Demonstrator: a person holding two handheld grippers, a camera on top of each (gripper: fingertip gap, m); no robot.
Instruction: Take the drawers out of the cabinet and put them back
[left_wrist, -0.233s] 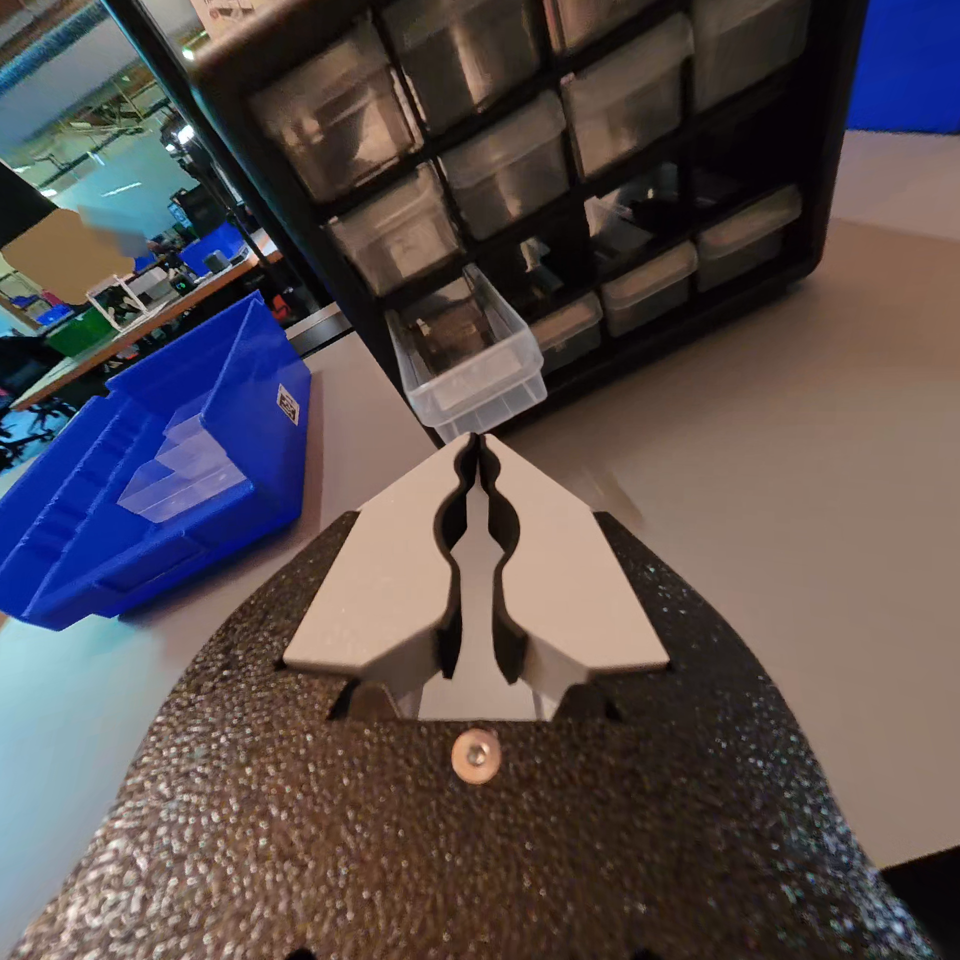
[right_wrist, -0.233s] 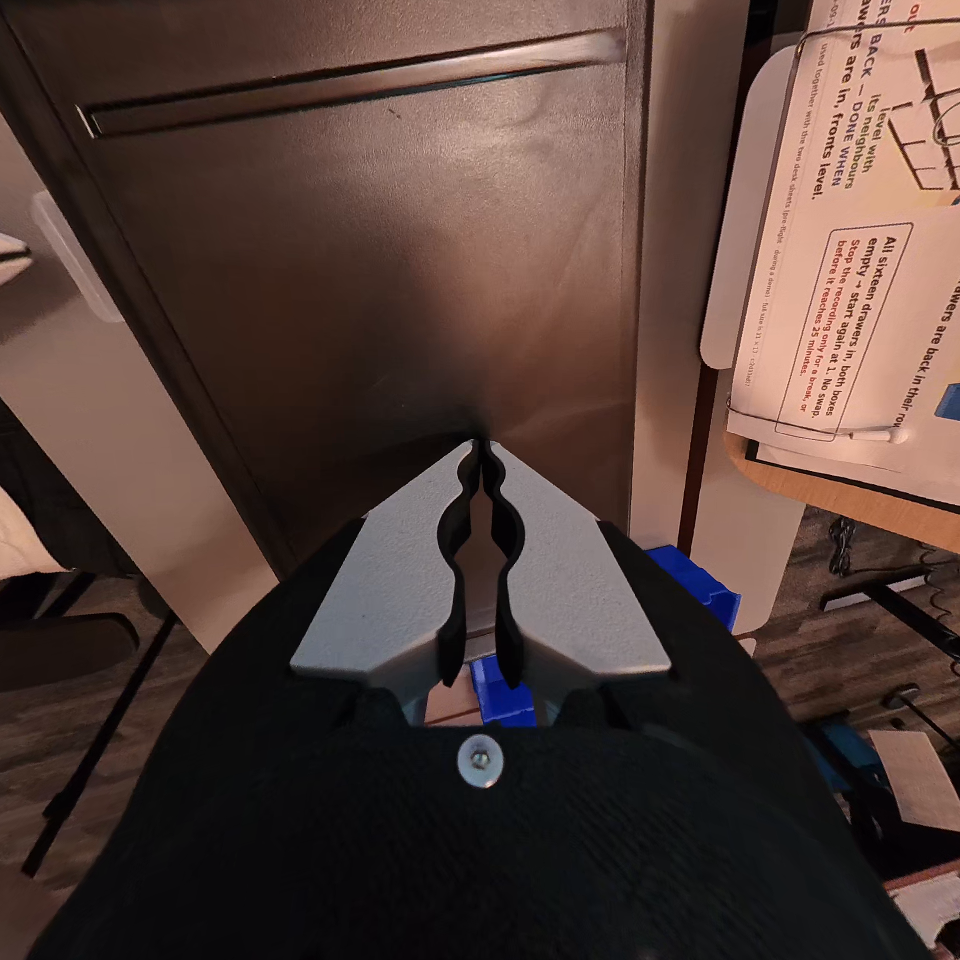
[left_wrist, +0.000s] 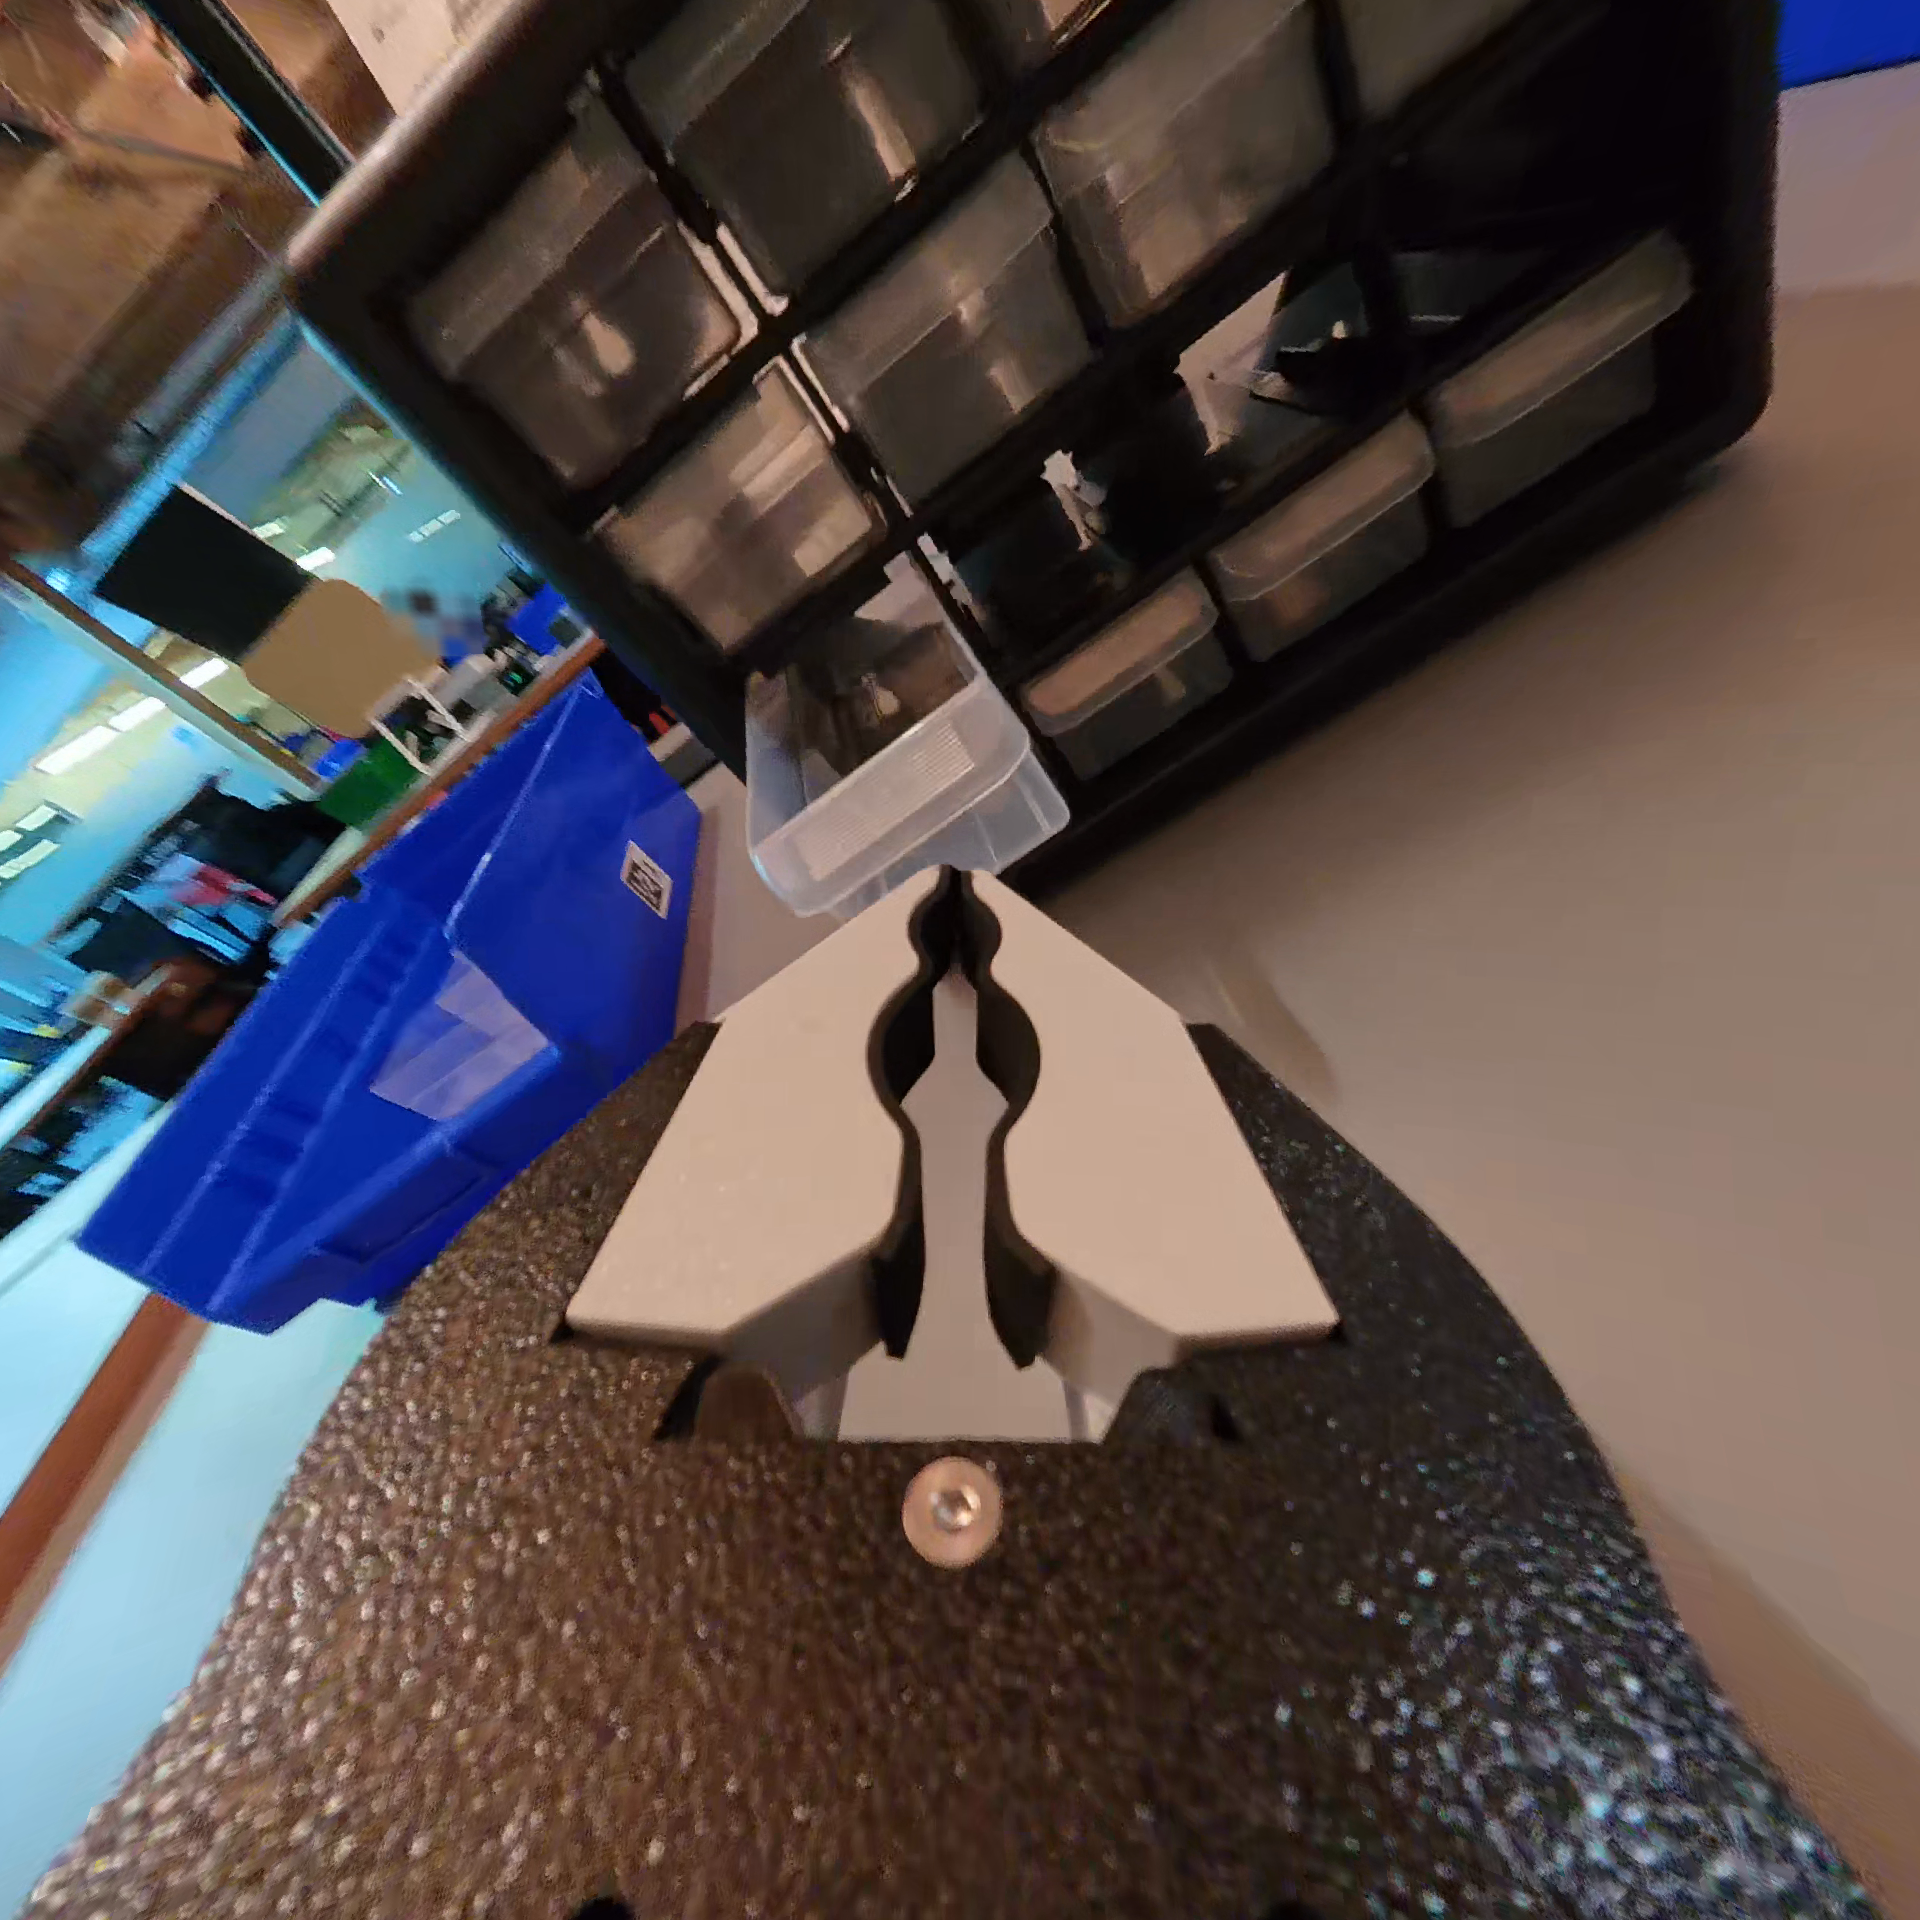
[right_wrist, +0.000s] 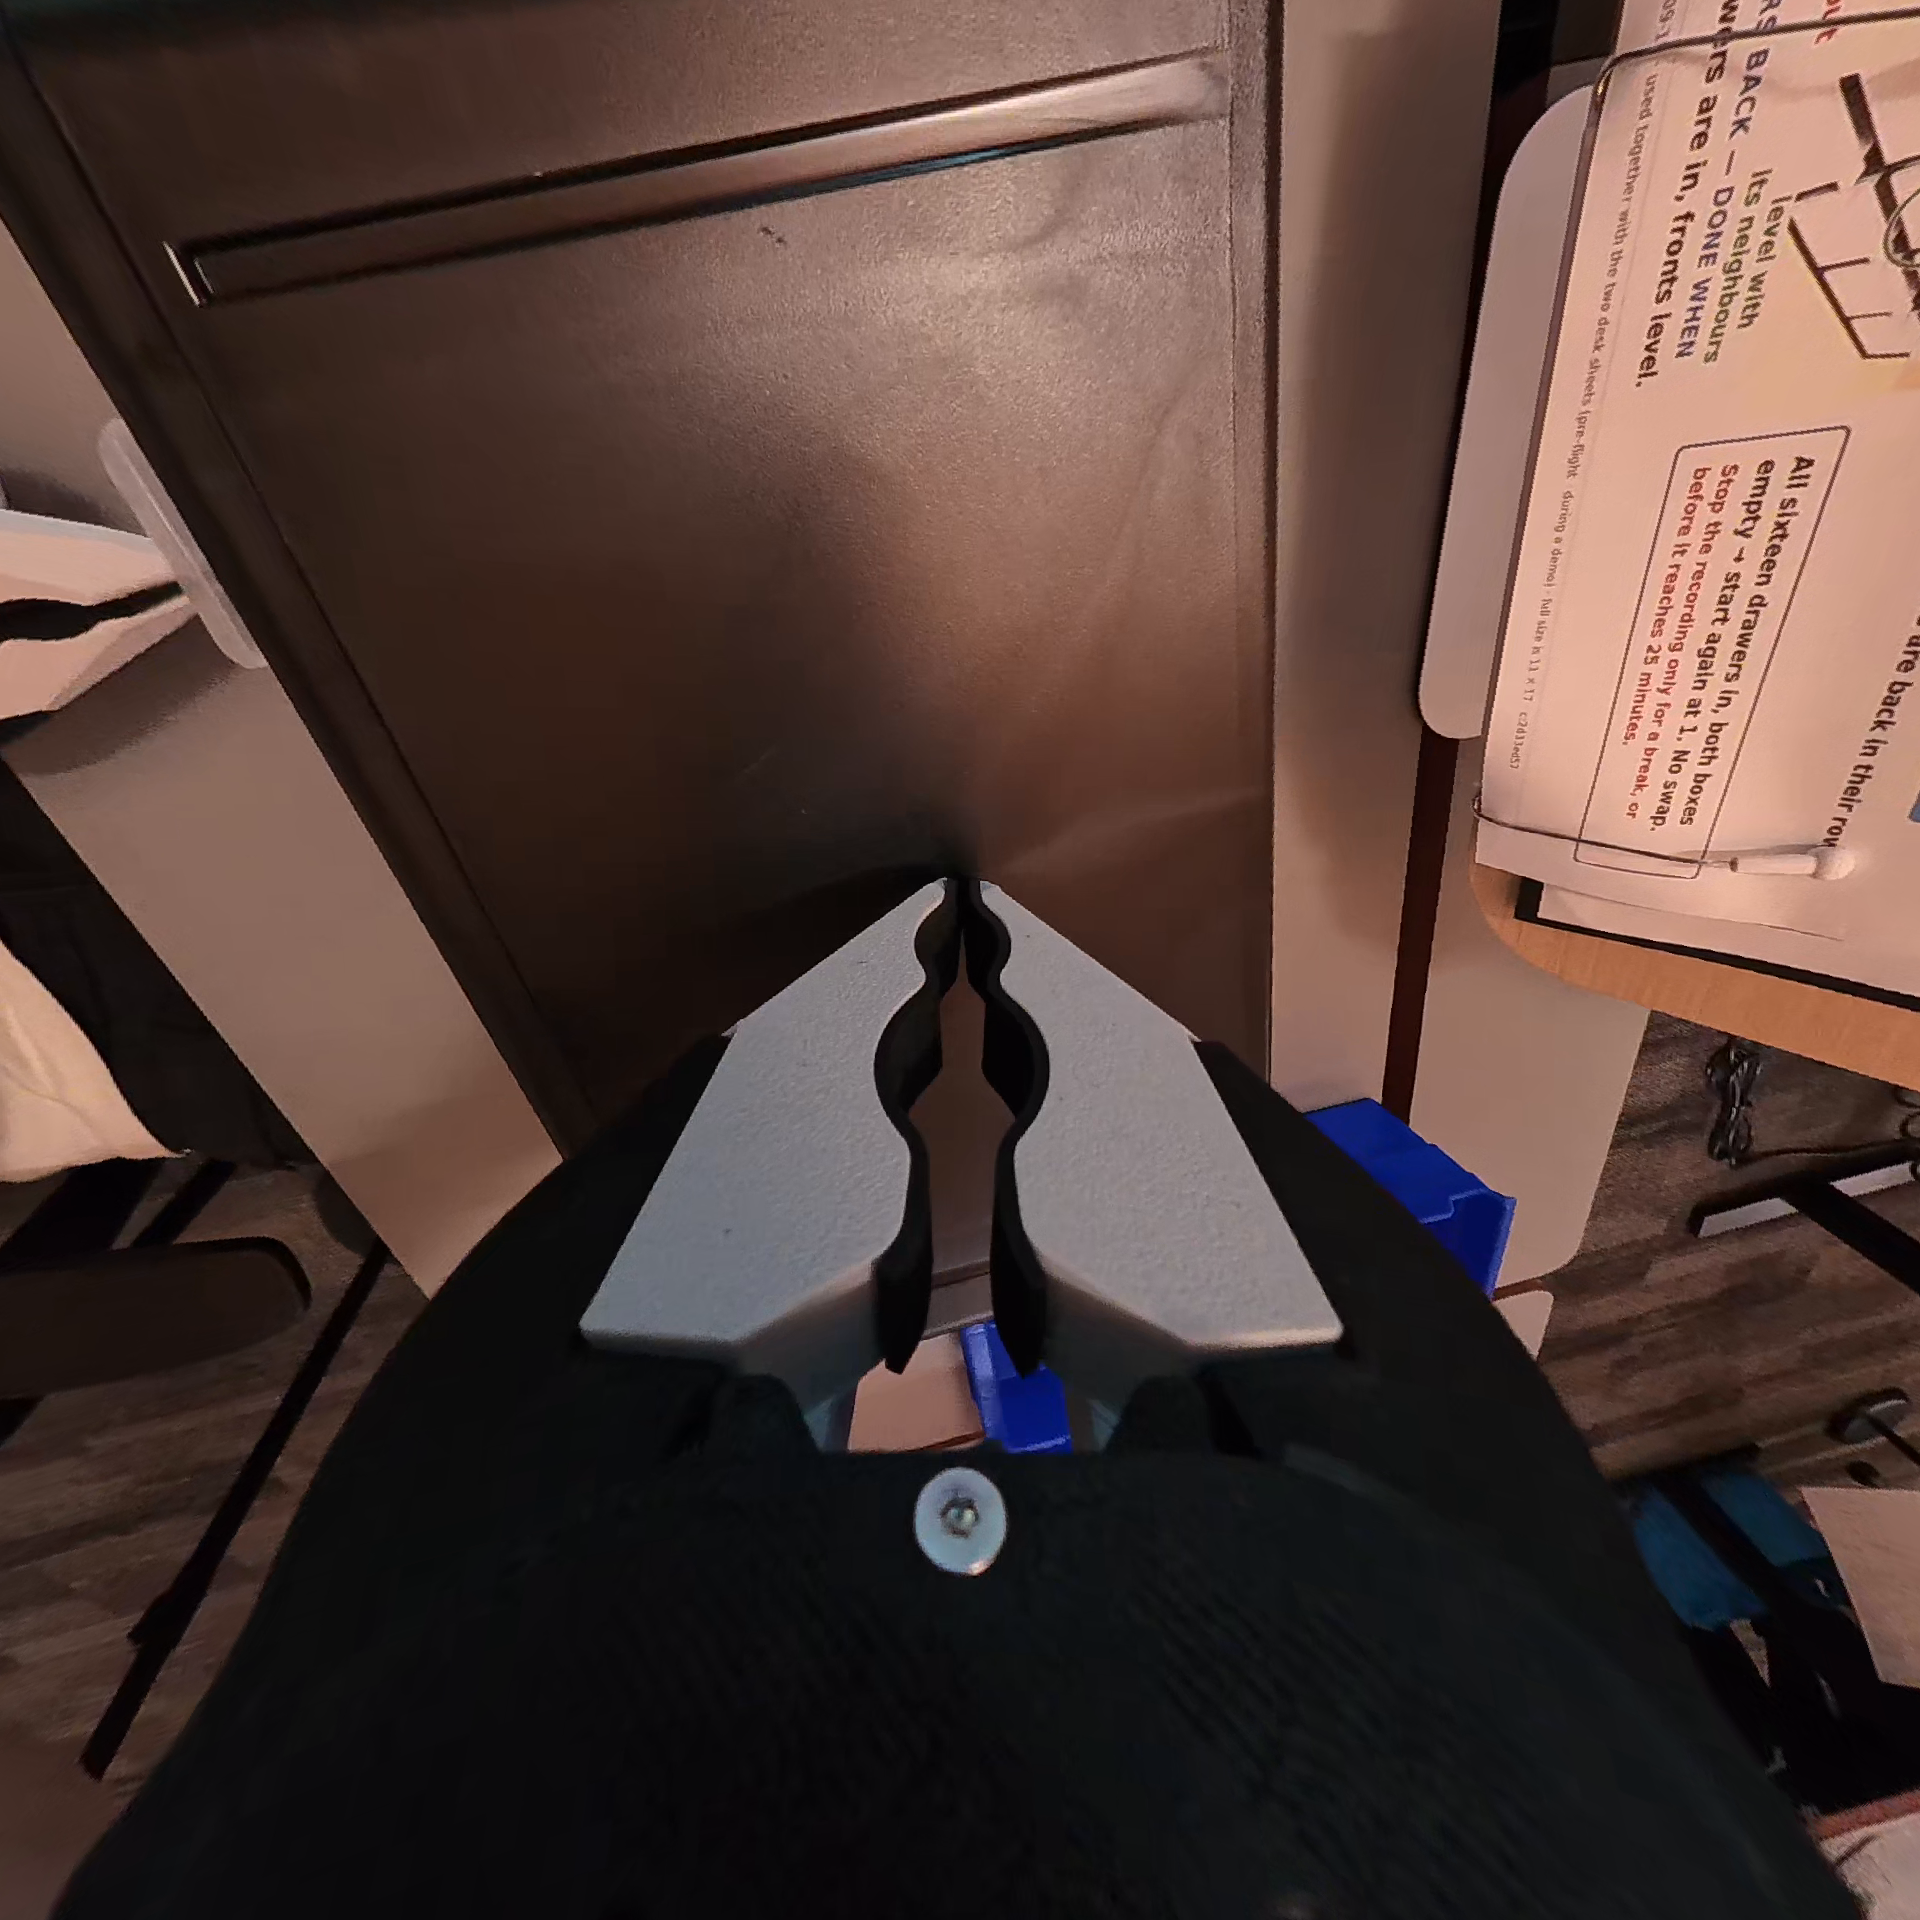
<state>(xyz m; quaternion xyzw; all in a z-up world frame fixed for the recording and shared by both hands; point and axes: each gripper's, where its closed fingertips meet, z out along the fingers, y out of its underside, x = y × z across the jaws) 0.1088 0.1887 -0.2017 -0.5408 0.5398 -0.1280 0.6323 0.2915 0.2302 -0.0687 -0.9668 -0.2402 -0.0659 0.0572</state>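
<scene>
Left gripper (left_wrist: 957, 883): fingers closed together, tips just short of the part-open drawer's front, gripping nothing. Right gripper (right_wrist: 958, 888): fingers also pressed together, empty, tip against or very near a dark flat panel (right_wrist: 727, 540); contact not certain.

Cabinet (left_wrist: 1725, 343), black, stands tilted in view on the pale table (left_wrist: 1455, 1039). Most slots hold clear drawers pushed flush. At least two or three middle slots look dark and empty. Blue bin (left_wrist: 447, 1039) sits left of the cabinet with clear pieces inside, probably removed drawers.

Part-open drawer (left_wrist: 914, 790), bottom row, left column, sticks well out of its slot.

Judgement: task partway; whether this drawer is going out or in cannot be told.

Hidden: cabinet's top rows cut off; bin contents blurred, uncountable. Right view shows no cabinet front, only the panel and a printed sheet (right_wrist: 1704, 520) at right.
</scene>
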